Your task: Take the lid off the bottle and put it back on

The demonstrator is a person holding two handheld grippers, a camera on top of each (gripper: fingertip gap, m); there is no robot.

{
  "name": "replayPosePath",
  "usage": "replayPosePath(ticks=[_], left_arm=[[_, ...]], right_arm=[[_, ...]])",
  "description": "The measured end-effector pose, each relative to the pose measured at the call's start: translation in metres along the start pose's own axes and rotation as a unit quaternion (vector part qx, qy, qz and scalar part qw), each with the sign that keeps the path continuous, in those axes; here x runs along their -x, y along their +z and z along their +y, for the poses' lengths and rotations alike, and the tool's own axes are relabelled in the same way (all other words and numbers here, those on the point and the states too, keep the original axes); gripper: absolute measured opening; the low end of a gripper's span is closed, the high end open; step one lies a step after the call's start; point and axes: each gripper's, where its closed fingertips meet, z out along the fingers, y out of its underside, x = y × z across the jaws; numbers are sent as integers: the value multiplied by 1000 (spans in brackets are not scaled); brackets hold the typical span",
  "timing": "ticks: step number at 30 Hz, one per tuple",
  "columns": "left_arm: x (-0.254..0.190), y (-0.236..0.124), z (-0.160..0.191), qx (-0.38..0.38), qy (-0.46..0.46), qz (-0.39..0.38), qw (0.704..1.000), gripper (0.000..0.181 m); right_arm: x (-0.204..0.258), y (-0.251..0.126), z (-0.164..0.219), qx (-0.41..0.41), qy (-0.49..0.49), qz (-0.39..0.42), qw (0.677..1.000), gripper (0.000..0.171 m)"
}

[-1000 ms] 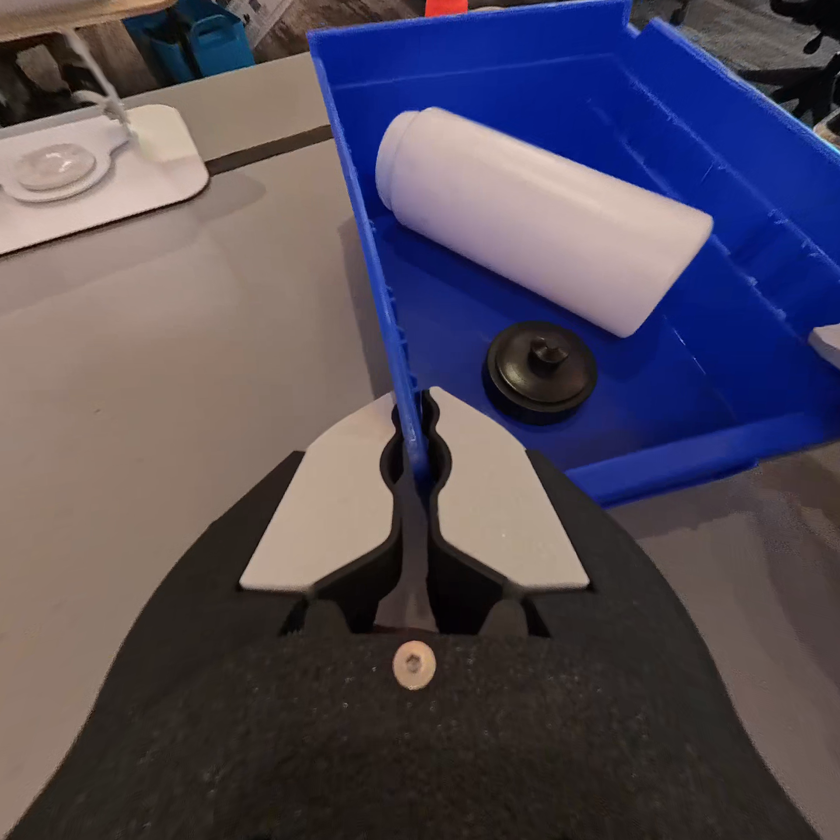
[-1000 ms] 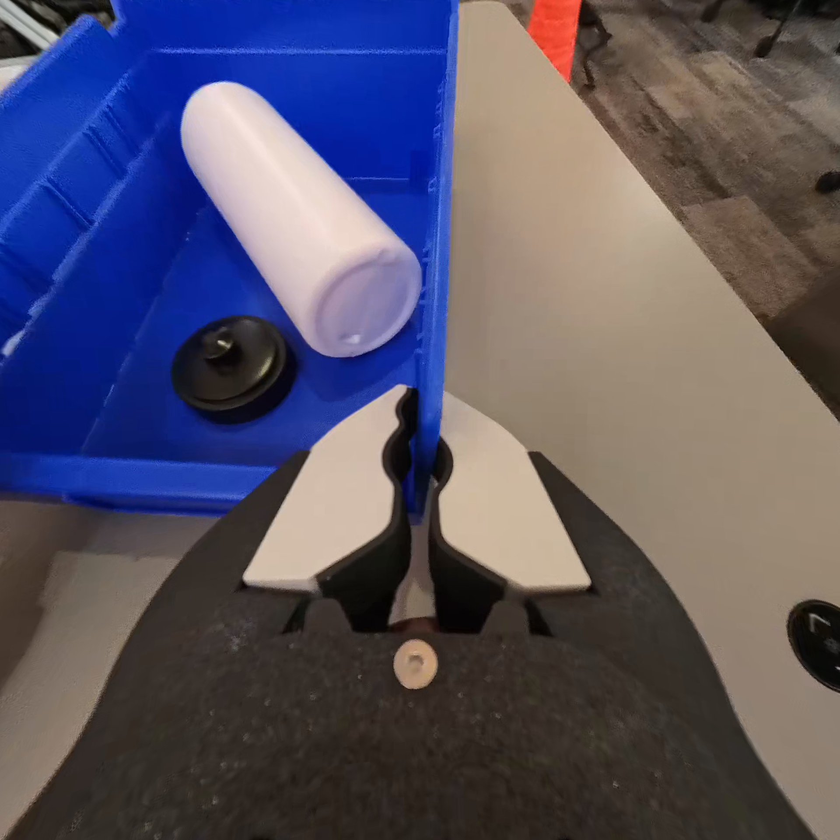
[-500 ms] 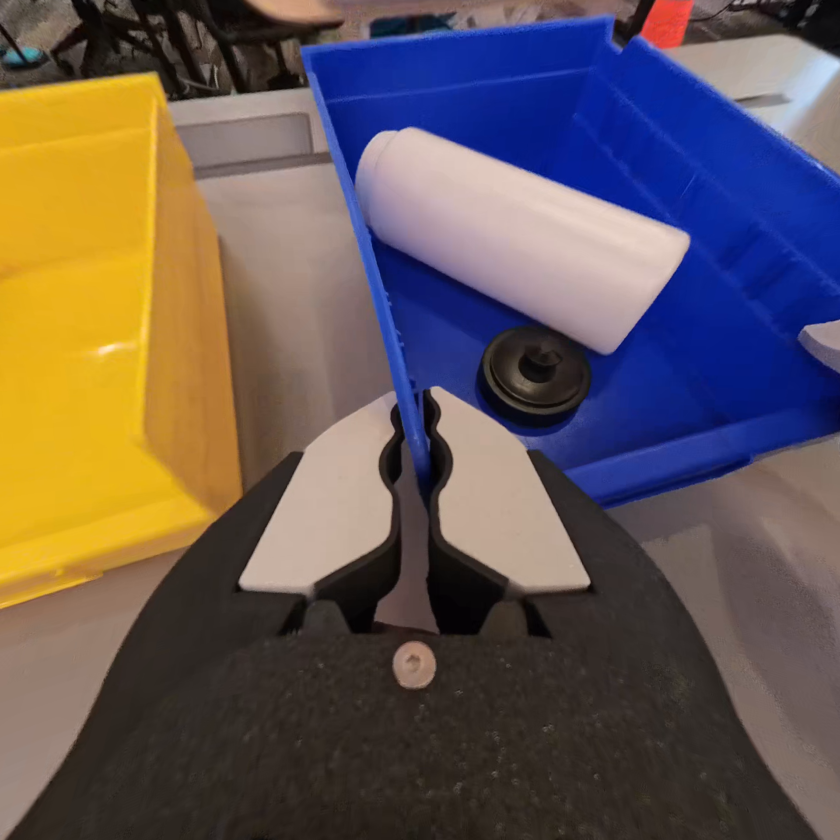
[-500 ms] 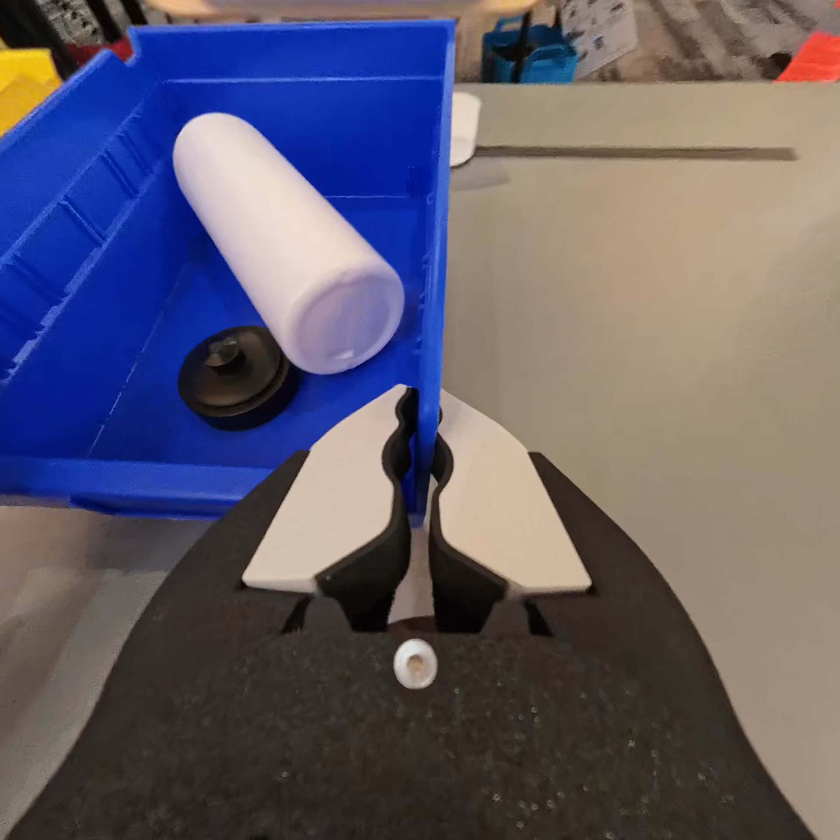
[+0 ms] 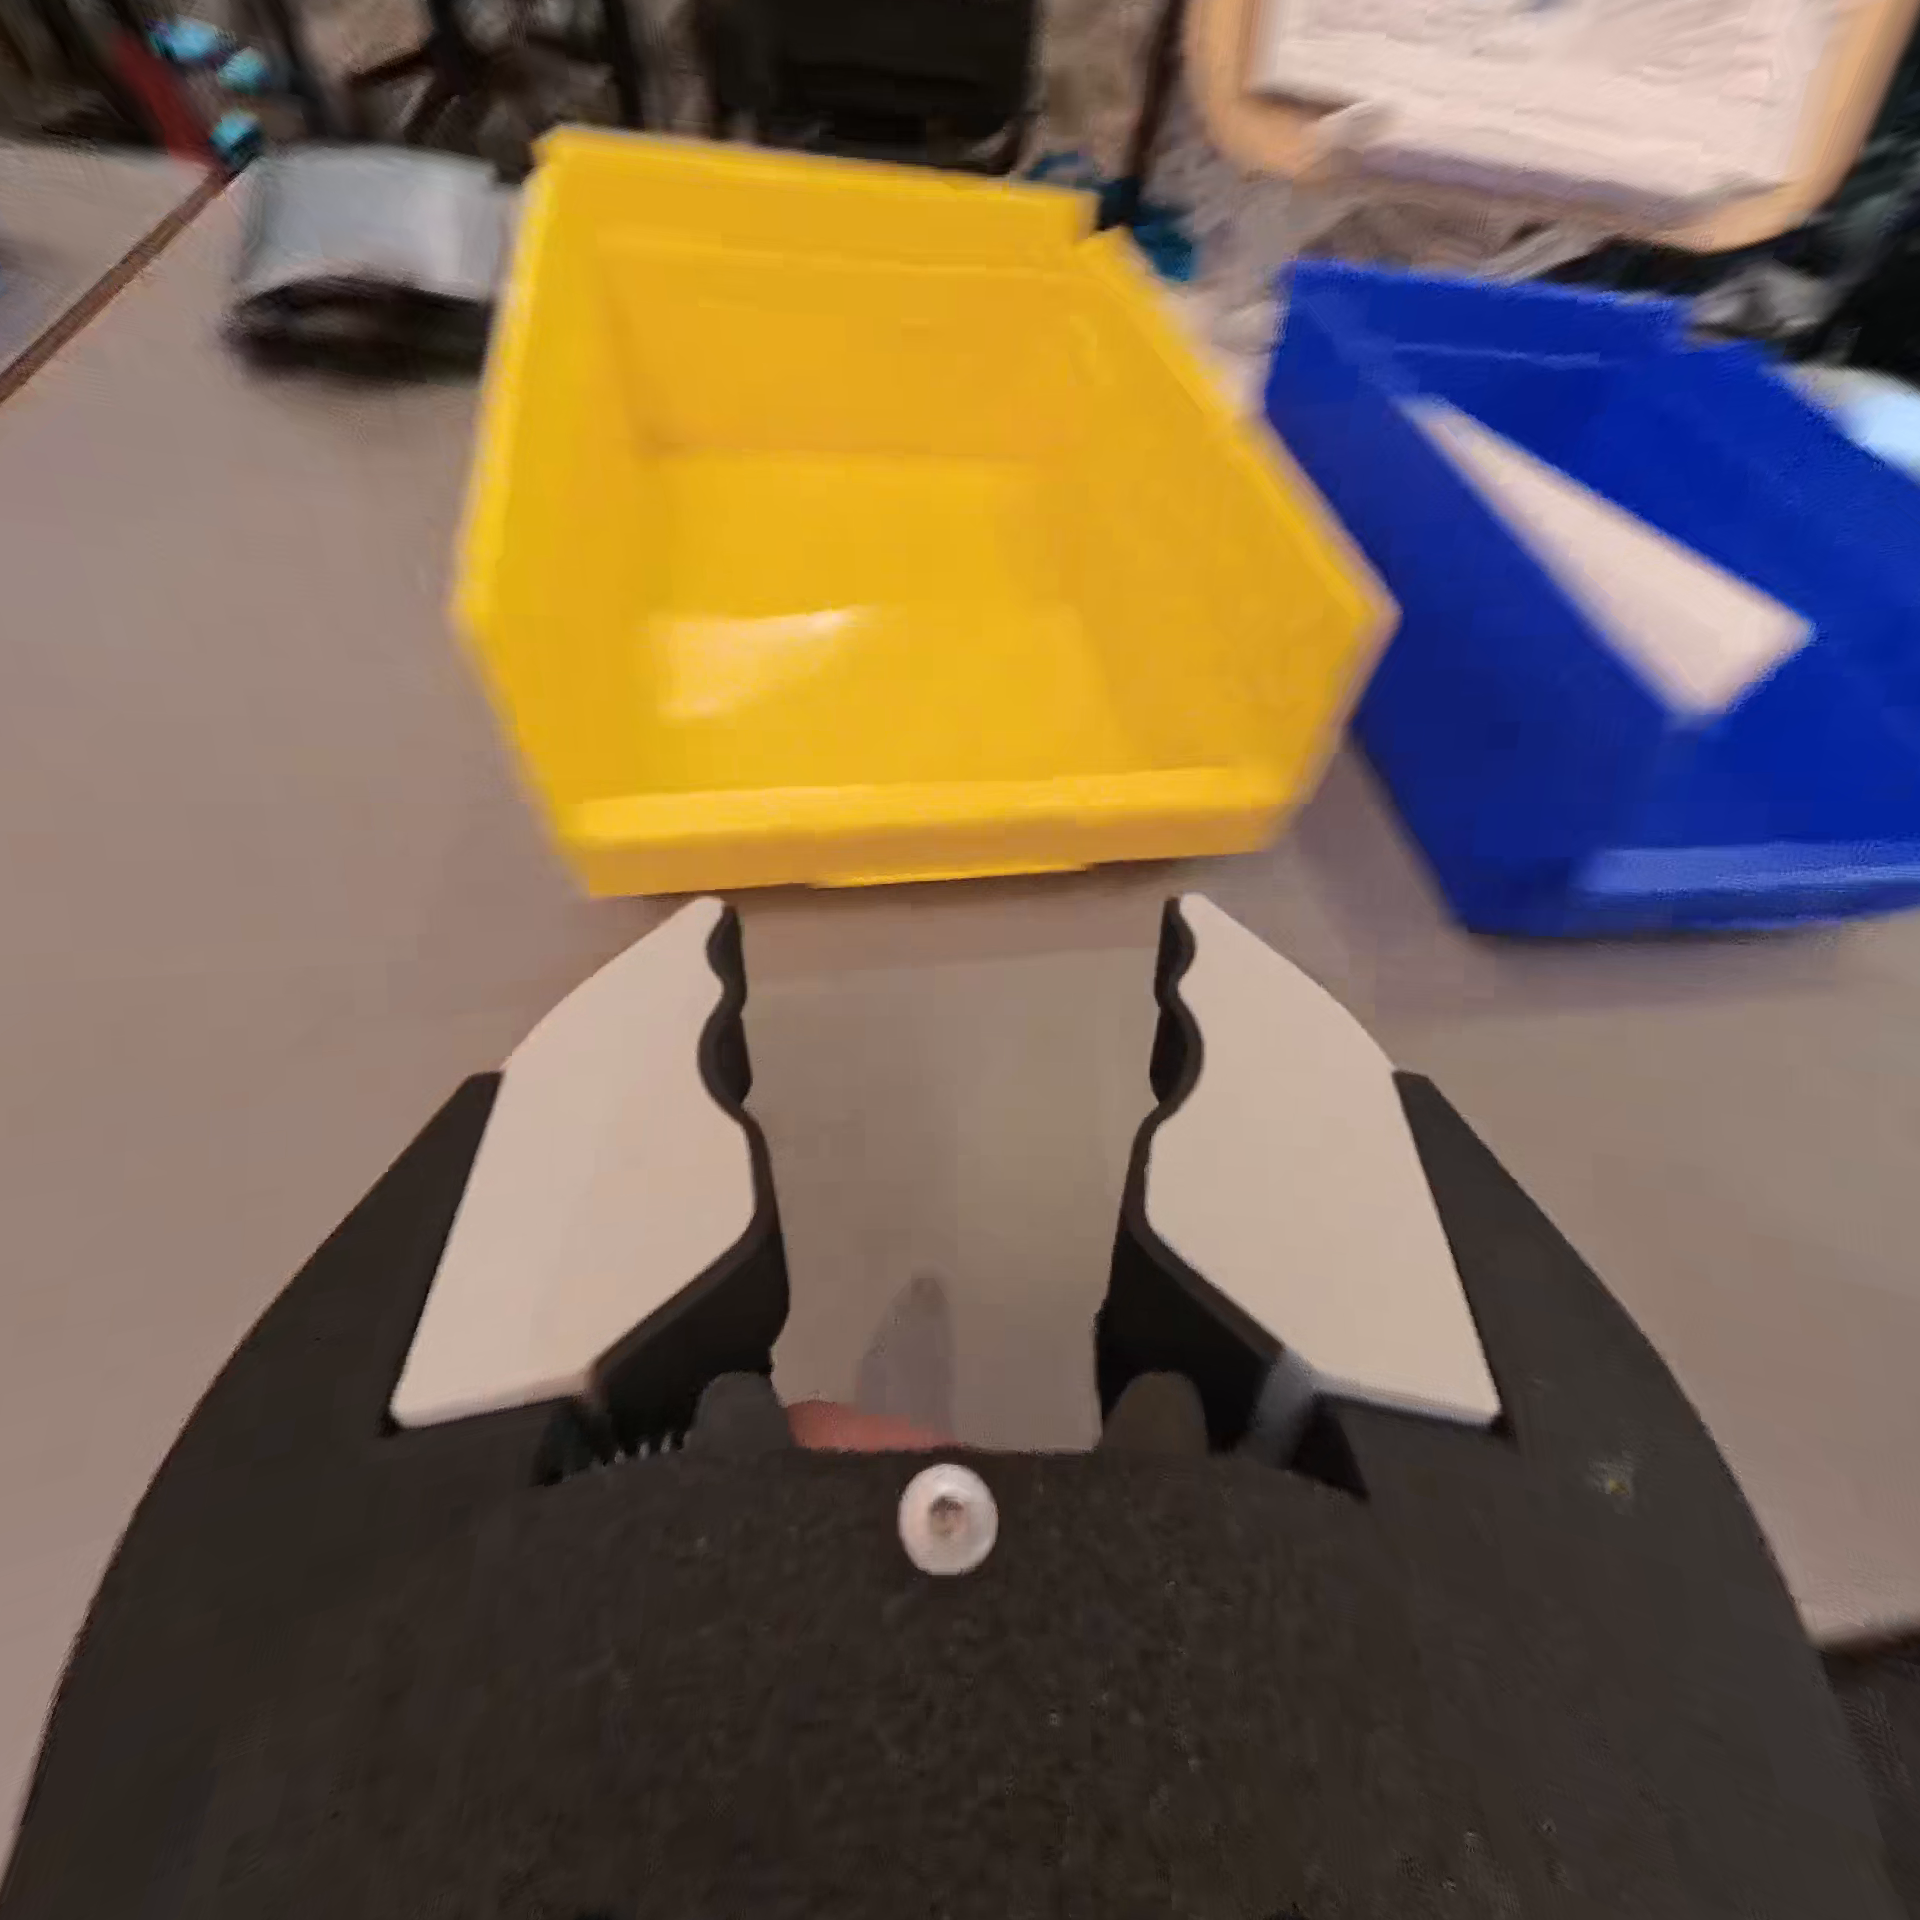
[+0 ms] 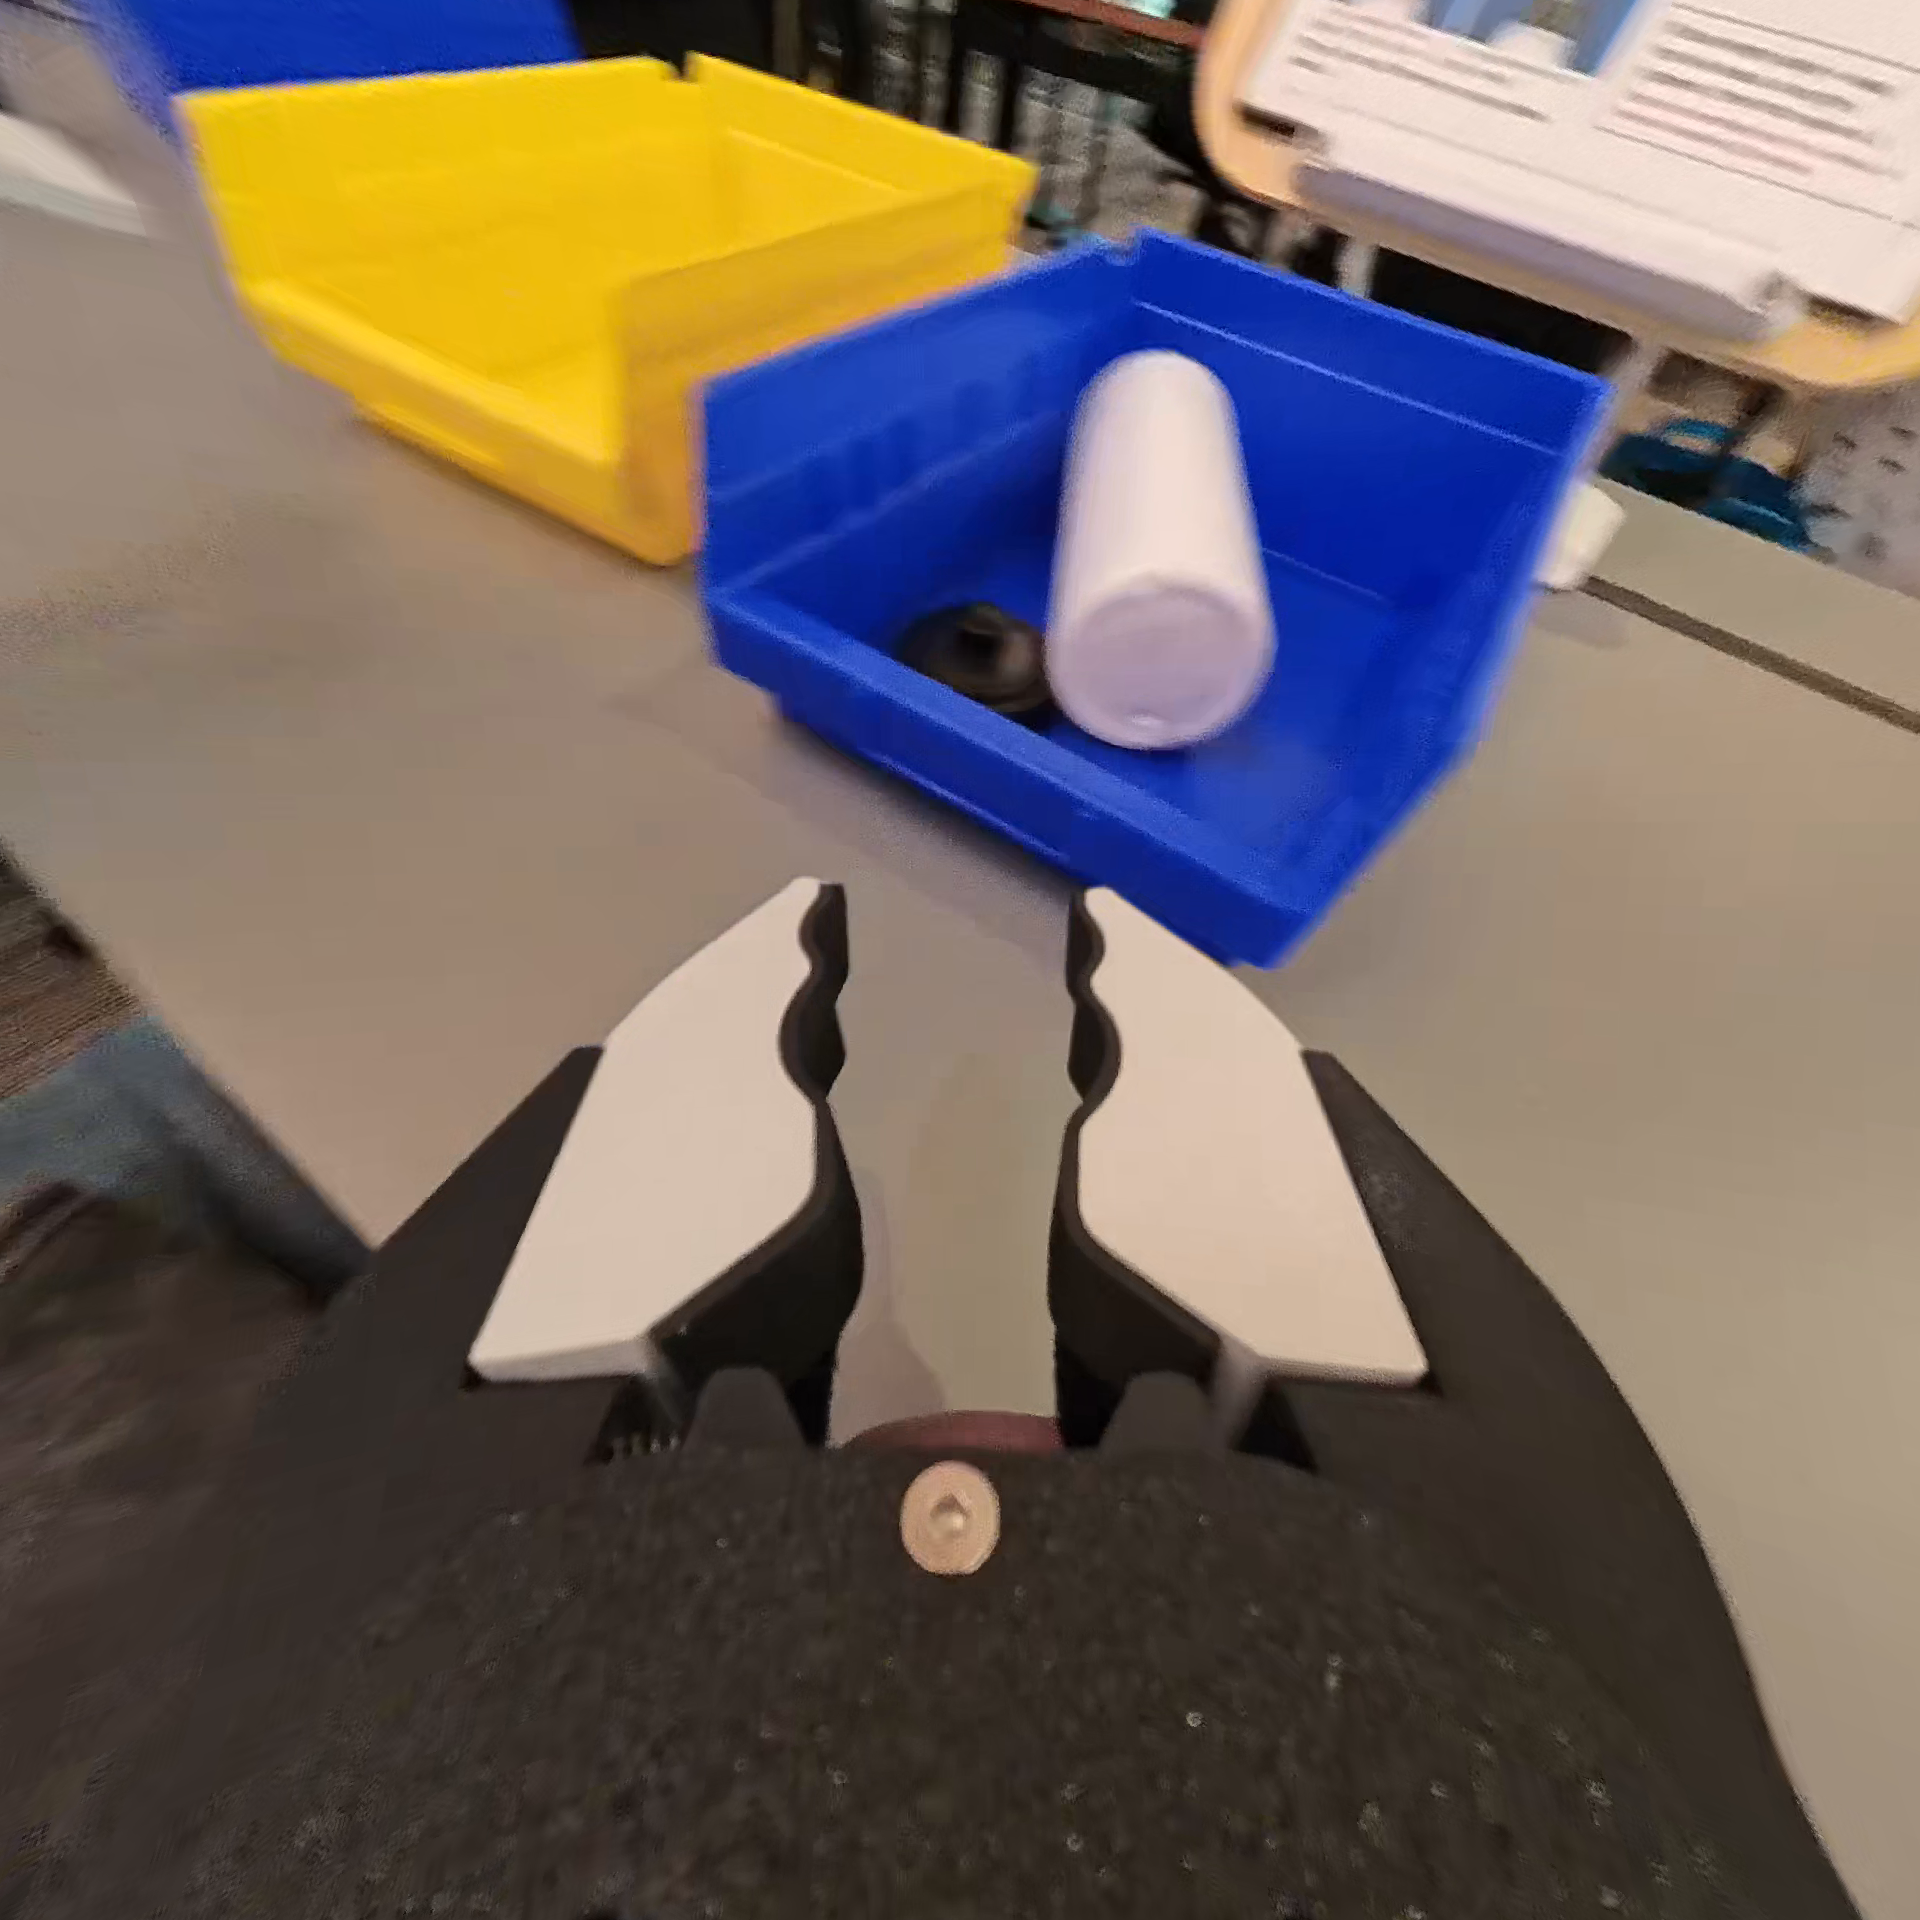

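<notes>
The white bottle [image 6: 1153, 551] lies on its side inside the blue bin [image 6: 1351, 842] on the grey table [image 6: 416, 748], the black lid [image 6: 971, 652] off and lying beside it in the same bin. A yellow bin [image 5: 904, 831] stands just beside the blue one. The left gripper [image 5: 948, 914] and right gripper [image 6: 951, 904] are both spread apart, holding nothing, clear of the bins.

A grey table [image 6: 436, 727] carries a blue bin [image 6: 1382, 842] on the right and a yellow bin [image 6: 582, 436] just beside it, farther left.
</notes>
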Motion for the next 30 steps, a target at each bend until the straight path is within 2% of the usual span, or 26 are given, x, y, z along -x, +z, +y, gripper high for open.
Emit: replayPosePath(ticks=[2, 5, 6, 7, 8, 9, 12, 17, 19, 20, 21, 22, 23, 26, 30], left_arm=[[44, 27, 2, 33, -21, -31, 999, 81], [80, 69, -14, 45, -31, -51, 997, 71], [92, 80, -20, 45, -28, -67, 996, 63], [99, 89, -25, 45, -26, -72, 996, 46], [98, 93, -27, 53, -27, -59, 997, 12], [95, 93, -26, 61, -32, -53, 996, 4], [82, 65, -10, 69, 1, -78, 995, 3], [64, -17, 31, 61, -20, -114, 991, 3], [59, -44, 45, 56, -35, -111, 992, 3], [59, -56, 51, 56, -39, -118, 991, 4], [59, -67, 54, 55, -36, -129, 989, 5], [56, -76, 54, 47, -29, -131, 990, 6], [53, -85, 53, 39, -21, -136, 990, 7], [40, -110, 32, -2, 17, -168, 986, 7], [2, -137, -33, -72, 69, -176, 979, 6]], right_arm=[[36, 6, -11, -7, -27, -49, 998, 43], [88, 23, -23, -3, -57, -113, 992, 45], [103, 29, -25, 7, -47, -134, 990, 45], [118, 35, -28, 15, -31, -155, 987, 45], [130, 42, -32, 19, -12, -166, 986, 47], [138, 52, -36, 23, 4, -165, 986, 48], [138, 91, -46, 49, 40, -93, 994, 62], [137, 143, -58, 68, 96, 1, 993, 59], [146, 160, -48, 98, 116, -6, 988, 44], [170, 161, -47, 117, 138, -84, 980, 40], [172, 158, -44, 142, 166, -83, 972, 26], [174, 155, -45, 147, 163, -80, 972, 19], [172, 151, -46, 152, 145, -65, 976, 10], [169, 136, -64, 106, 93, -35, 989, 4], [141, 94, -118, 8, 64, -4, 998, 5]])
